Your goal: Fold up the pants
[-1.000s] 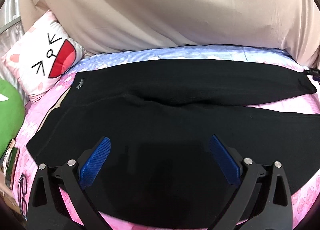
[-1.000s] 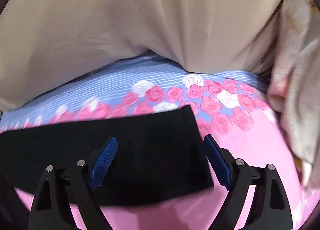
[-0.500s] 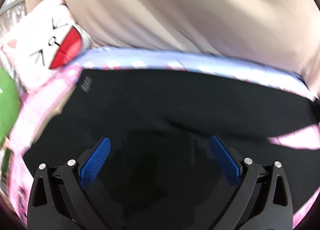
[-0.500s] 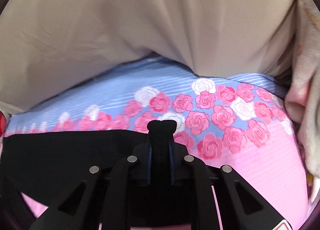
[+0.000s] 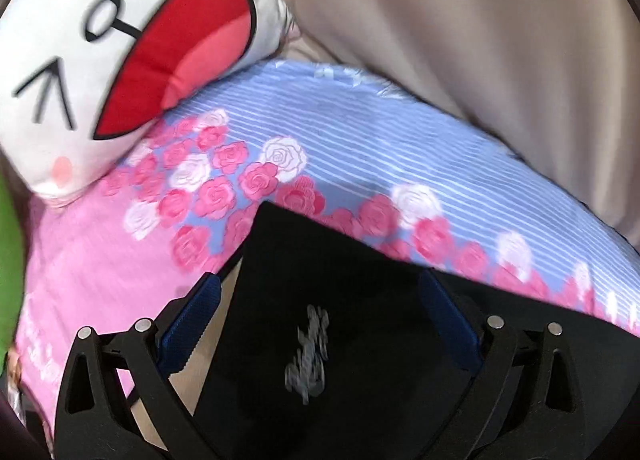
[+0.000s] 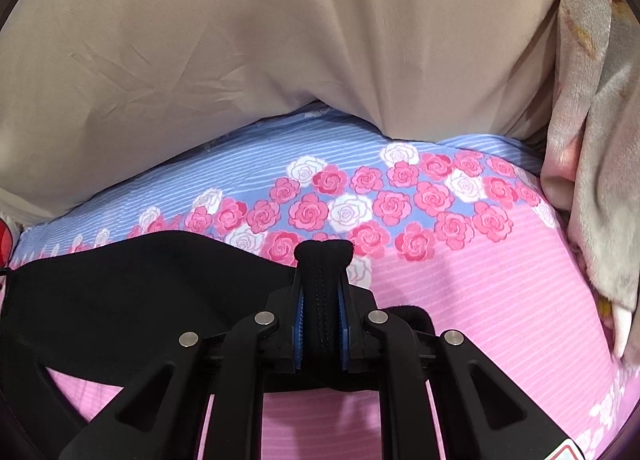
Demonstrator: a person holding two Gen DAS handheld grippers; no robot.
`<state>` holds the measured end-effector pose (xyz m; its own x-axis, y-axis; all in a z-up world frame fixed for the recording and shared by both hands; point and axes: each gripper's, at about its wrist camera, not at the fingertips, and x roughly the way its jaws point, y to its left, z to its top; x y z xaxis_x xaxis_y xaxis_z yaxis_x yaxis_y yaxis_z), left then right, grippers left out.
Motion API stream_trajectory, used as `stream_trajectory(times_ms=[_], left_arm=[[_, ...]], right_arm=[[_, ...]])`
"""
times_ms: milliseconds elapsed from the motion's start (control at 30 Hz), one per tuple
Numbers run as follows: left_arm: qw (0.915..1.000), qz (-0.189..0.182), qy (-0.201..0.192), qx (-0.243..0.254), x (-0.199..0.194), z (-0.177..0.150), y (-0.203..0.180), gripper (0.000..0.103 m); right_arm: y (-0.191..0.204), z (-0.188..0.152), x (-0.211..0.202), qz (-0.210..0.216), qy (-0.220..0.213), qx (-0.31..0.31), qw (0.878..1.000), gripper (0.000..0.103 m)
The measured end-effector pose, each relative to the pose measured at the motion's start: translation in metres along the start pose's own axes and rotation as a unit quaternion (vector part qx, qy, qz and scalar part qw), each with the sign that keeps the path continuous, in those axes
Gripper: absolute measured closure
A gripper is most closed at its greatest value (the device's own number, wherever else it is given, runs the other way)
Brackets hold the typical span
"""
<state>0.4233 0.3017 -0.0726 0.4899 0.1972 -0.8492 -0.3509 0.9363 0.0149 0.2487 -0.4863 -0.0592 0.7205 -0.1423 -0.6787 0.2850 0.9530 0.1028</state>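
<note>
Right gripper point(image 6: 322, 300) is pressed together on the leg hem of the black pants point(image 6: 120, 300); a second ago its fingers were spread either side of that hem, half a second ago already clamped. Cloth bulges out past the fingertips, hem looks lifted slightly off the sheet.

Left gripper point(image 5: 320, 324) has its jaws spread, straddling the waistband corner of the pants point(image 5: 340, 340) by the logo print point(image 5: 308, 356); a second ago it looked over the whole garment from the seat, so it has swung to the far waist corner. Contact with the cloth can't be told, frame is blurred.

Likely meaning: one end secured, other about to be gripped, fold starts once left closes.

Pants lie flat on the rose-print bedsheet point(image 6: 460, 280).

Counts: one pair of pants, two grippers, one cat-face pillow point(image 5: 100, 72), one beige cover point(image 6: 280, 40) behind, one fleece blanket point(image 6: 592, 180) at right edge, a green thing point(image 5: 8, 260) at the left edge.
</note>
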Motion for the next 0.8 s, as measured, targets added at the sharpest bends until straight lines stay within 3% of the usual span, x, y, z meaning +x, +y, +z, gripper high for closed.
stream_trajectory(times_ms=[33, 67, 100, 133, 200, 300, 367, 433, 533, 667, 733, 800], left_arm=[[0.9999, -0.009, 0.005, 0.003, 0.008, 0.0, -0.001, 0.025], [0.9998, -0.017, 0.011, 0.005, 0.01, 0.0, -0.001, 0.027], [0.9997, -0.021, 0.002, 0.008, 0.007, 0.0, -0.002, 0.046], [0.9984, -0.053, 0.004, 0.017, 0.002, -0.001, -0.004, 0.073], [0.9977, -0.066, -0.001, 0.019, -0.017, -0.004, -0.008, 0.087], [0.9956, -0.077, -0.042, 0.034, -0.061, -0.012, -0.005, 0.089], [0.9914, -0.104, -0.07, 0.035, -0.103, -0.025, 0.008, 0.09], [0.9863, -0.13, -0.092, 0.042, -0.148, -0.046, 0.024, 0.09], [0.9834, -0.129, -0.106, 0.07, -0.198, -0.09, 0.053, 0.091], [0.9878, -0.106, -0.08, 0.081, -0.219, -0.148, 0.085, 0.091], [0.9917, -0.085, -0.056, 0.079, -0.209, -0.177, 0.098, 0.084], [0.9945, -0.066, -0.034, 0.074, -0.192, -0.198, 0.105, 0.077]], right_arm=[[0.001, 0.0, 0.0, -0.002, 0.001, 0.0, 1.0, 0.091], [0.002, 0.001, 0.002, -0.004, 0.001, -0.001, 1.0, 0.091], [0.003, 0.001, 0.002, -0.005, 0.001, 0.0, 1.0, 0.091], [0.004, 0.001, 0.0, -0.005, 0.0, 0.001, 1.0, 0.091], [0.006, 0.001, -0.005, -0.003, -0.008, 0.001, 1.0, 0.091], [0.009, 0.001, -0.03, 0.008, -0.031, 0.005, 0.999, 0.091], [0.01, -0.002, -0.057, 0.013, -0.048, -0.002, 0.999, 0.091], [0.008, -0.011, -0.089, 0.021, -0.064, -0.01, 0.998, 0.091], [-0.002, -0.036, -0.135, 0.025, -0.08, -0.024, 0.996, 0.091], [-0.025, -0.082, -0.161, 0.008, -0.06, -0.027, 0.998, 0.091], [-0.038, -0.112, -0.155, -0.001, -0.029, -0.021, 0.999, 0.089], [-0.047, -0.135, -0.144, -0.011, -0.001, -0.019, 1.0, 0.079]])
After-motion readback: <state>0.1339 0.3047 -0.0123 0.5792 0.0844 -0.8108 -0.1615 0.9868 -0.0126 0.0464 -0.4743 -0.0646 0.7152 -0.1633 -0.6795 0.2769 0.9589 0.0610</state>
